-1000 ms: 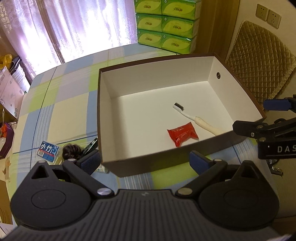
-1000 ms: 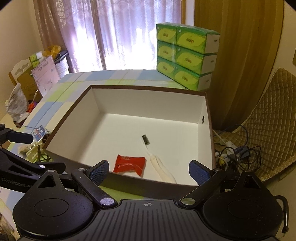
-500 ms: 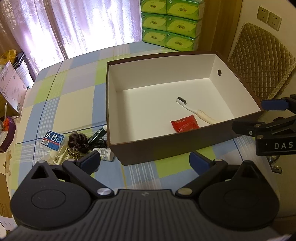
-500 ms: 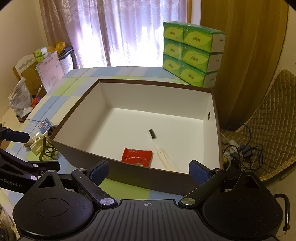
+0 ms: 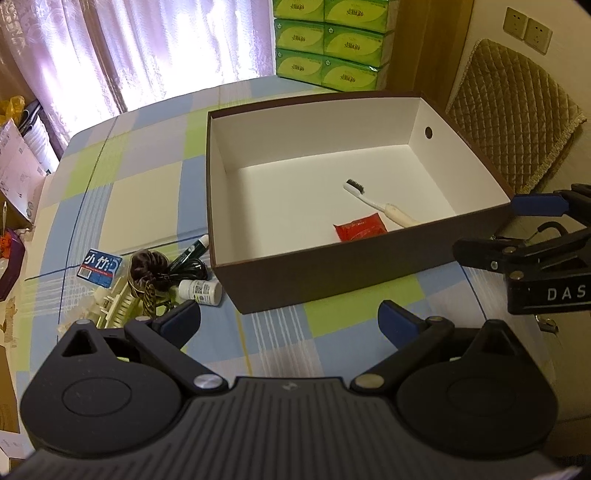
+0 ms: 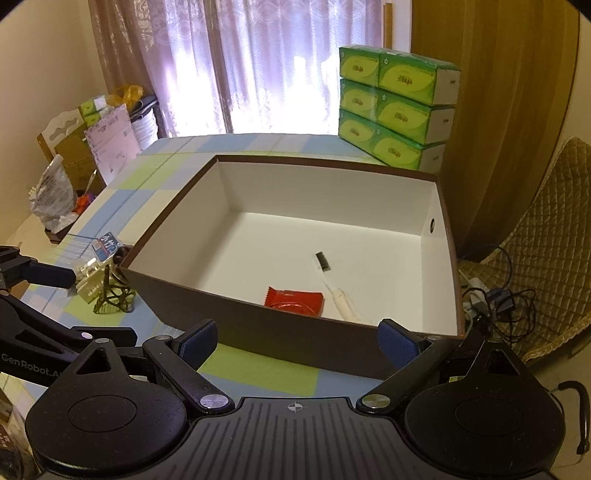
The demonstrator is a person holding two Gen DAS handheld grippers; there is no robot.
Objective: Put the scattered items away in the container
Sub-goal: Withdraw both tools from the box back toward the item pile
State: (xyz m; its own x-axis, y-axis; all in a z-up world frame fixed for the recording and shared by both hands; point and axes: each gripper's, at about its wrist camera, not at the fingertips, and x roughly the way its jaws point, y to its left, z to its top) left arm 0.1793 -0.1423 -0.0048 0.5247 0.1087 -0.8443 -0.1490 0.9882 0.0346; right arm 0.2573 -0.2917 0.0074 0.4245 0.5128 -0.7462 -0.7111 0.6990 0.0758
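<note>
Bright curtained window (image 6: pixel 266 66); quilted chair (image 5: pixel 513 122); wall sockets (image 5: pixel 527 30); checked tablecloth (image 5: pixel 140 184).

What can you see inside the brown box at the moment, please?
Inside the brown box lie a toothbrush and a red packet. The near wall hides the packet's lower edge and the floor strip behind it.

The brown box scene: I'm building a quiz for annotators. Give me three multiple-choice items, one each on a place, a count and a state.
1. Where is the toothbrush?
A. In the brown box
B. On the tablecloth
C. On the chair

2. How many items lie in the box?
A. Two
B. Four
C. None

3. The left gripper's fingers are:
A. Shut on a bottle
B. Open, holding nothing
C. Shut on a cable

Key:
1 A, the toothbrush lies on the brown box floor.
2 A, only it and the red packet.
3 B, the left gripper fingers stand apart over the tablecloth.
</note>
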